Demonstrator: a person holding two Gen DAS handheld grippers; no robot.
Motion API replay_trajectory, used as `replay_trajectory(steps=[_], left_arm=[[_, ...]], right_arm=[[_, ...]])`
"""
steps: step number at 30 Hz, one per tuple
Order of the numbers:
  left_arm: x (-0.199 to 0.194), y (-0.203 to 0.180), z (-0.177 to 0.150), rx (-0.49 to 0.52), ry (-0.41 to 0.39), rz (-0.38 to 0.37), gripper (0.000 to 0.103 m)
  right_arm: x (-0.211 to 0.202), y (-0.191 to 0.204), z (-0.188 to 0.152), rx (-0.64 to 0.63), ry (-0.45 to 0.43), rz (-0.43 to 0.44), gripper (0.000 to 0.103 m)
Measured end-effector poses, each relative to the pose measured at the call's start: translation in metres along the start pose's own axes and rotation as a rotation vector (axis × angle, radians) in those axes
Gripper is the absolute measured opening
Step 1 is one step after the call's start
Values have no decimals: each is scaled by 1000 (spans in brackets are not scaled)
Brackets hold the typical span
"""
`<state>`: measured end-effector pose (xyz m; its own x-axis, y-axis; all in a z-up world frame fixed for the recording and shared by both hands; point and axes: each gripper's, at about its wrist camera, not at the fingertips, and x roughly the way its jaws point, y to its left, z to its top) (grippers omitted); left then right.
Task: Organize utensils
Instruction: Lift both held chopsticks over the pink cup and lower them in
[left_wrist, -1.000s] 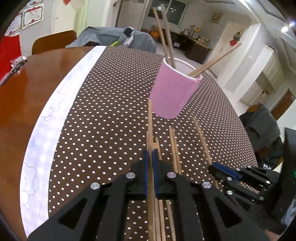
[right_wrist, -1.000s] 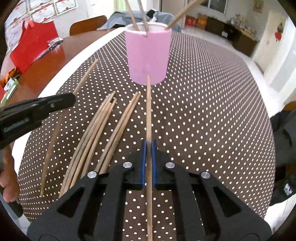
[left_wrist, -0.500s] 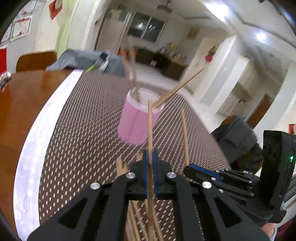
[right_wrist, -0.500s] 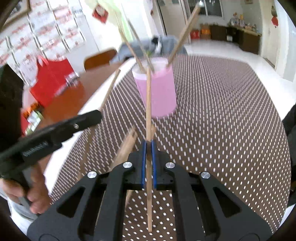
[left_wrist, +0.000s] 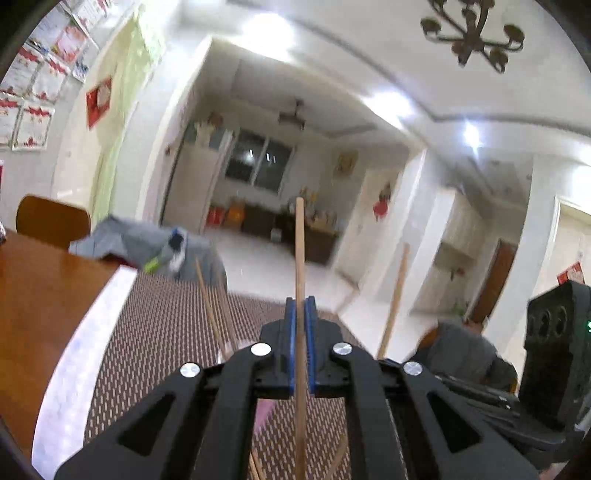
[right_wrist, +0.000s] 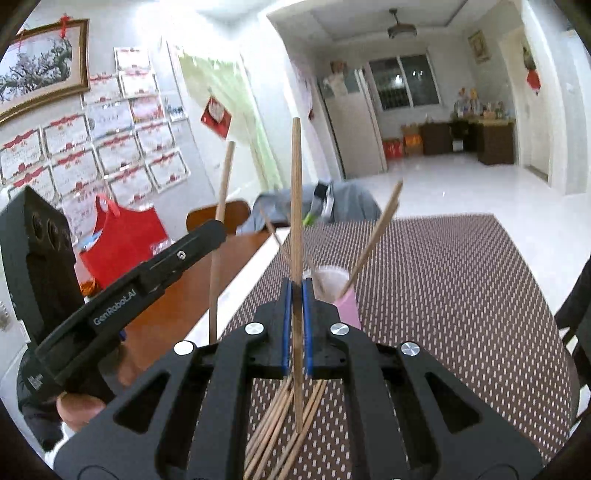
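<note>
Each gripper holds one wooden chopstick off the table. My left gripper (left_wrist: 299, 306) is shut on a chopstick (left_wrist: 299, 240) that points up and forward. My right gripper (right_wrist: 296, 291) is shut on another chopstick (right_wrist: 295, 192), also raised. The pink cup (right_wrist: 345, 301) stands just beyond the right gripper's fingers, with a few chopsticks (right_wrist: 376, 232) leaning in it. In the left wrist view the cup is mostly hidden behind the fingers. Several loose chopsticks (right_wrist: 275, 424) lie on the dotted cloth below the right gripper. The left gripper (right_wrist: 207, 234) appears to the left, beside it.
A brown dotted cloth (right_wrist: 443, 295) covers the table, with bare wood (right_wrist: 173, 306) to the left. A red bag (right_wrist: 122, 236), a wooden chair (right_wrist: 218, 216) and grey clothing (right_wrist: 347, 199) sit at the far side. A person's hand (right_wrist: 77, 406) holds the left gripper.
Both grippers have lifted their chopsticks off the cloth and tilted upward. The cup and table have sunk low in both views, and the room fills the upper part.
</note>
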<state>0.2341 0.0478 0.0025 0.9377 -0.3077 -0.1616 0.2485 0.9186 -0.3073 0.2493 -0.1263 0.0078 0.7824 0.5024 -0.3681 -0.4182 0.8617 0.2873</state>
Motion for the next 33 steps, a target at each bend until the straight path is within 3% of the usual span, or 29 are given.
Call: replay_trajectory(steps=[12, 19, 26, 33], left_arm=[[48, 21, 19, -29, -232, 38, 5], [74, 28, 18, -14, -300, 97, 5], [89, 31, 9, 34, -293, 140, 5], [91, 30, -6, 70, -225, 161, 5]], right_arm=[[26, -3, 32, -11, -218, -34, 6], [47, -9, 39, -11, -285, -54, 6], [67, -17, 30, -11, -252, -58, 6], [71, -18, 19, -25, -207, -62, 6]])
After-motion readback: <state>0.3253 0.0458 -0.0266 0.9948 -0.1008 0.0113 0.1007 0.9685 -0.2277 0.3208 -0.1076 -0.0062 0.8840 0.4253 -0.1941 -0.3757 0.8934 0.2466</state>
